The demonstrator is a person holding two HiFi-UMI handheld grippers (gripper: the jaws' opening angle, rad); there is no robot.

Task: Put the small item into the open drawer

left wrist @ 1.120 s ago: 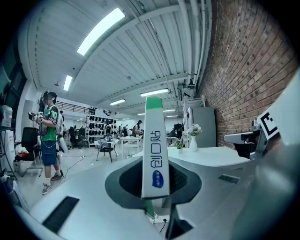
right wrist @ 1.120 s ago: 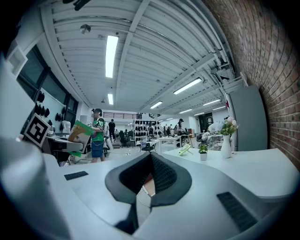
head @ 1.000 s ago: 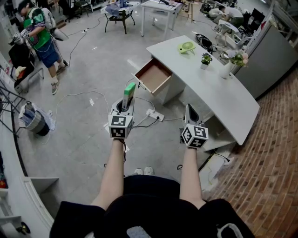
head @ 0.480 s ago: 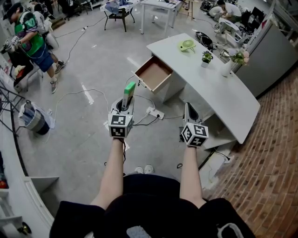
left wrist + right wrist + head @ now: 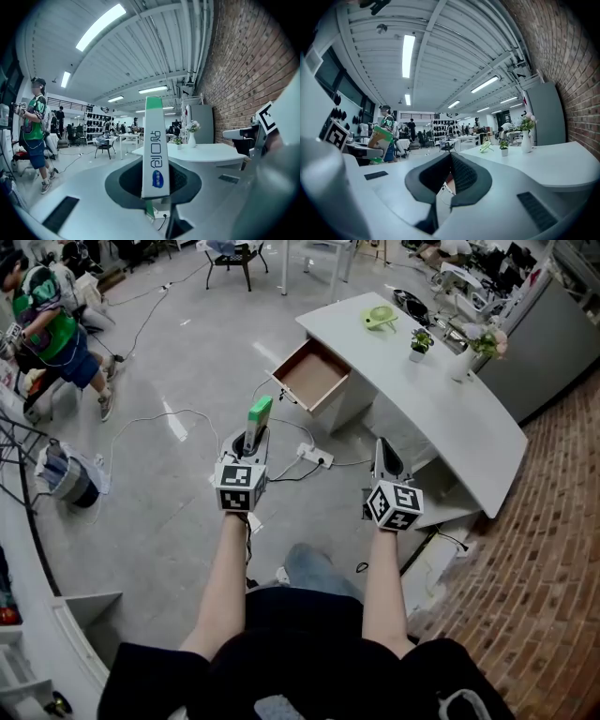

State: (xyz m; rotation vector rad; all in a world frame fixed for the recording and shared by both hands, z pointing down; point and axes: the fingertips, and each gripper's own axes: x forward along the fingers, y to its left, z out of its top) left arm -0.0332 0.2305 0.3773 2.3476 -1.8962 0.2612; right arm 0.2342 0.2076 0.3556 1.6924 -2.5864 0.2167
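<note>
A small green-and-white box [image 5: 260, 412] stands upright in my left gripper [image 5: 251, 437], which is shut on its lower part. In the left gripper view the box [image 5: 154, 150] rises between the dark pads [image 5: 185, 180]. The open wooden drawer [image 5: 312, 376] juts from the white desk [image 5: 441, 418], ahead of and a little right of the box, across bare floor. My right gripper [image 5: 380, 452] hangs level beside the desk's near end, its tips meeting with nothing between them [image 5: 451, 159]. The right gripper view also shows the box [image 5: 380, 138] at its left.
A power strip [image 5: 315, 458] with trailing cables lies on the floor between me and the drawer. On the desk stand a green object [image 5: 378, 318], a small plant [image 5: 419, 341] and a vase [image 5: 462, 360]. A person in green [image 5: 52, 320] stands far left, near a bucket [image 5: 66, 479].
Both grippers keep their places and their grips. My knee has come into view below my arms, and the person in green has drifted toward the left edge.
</note>
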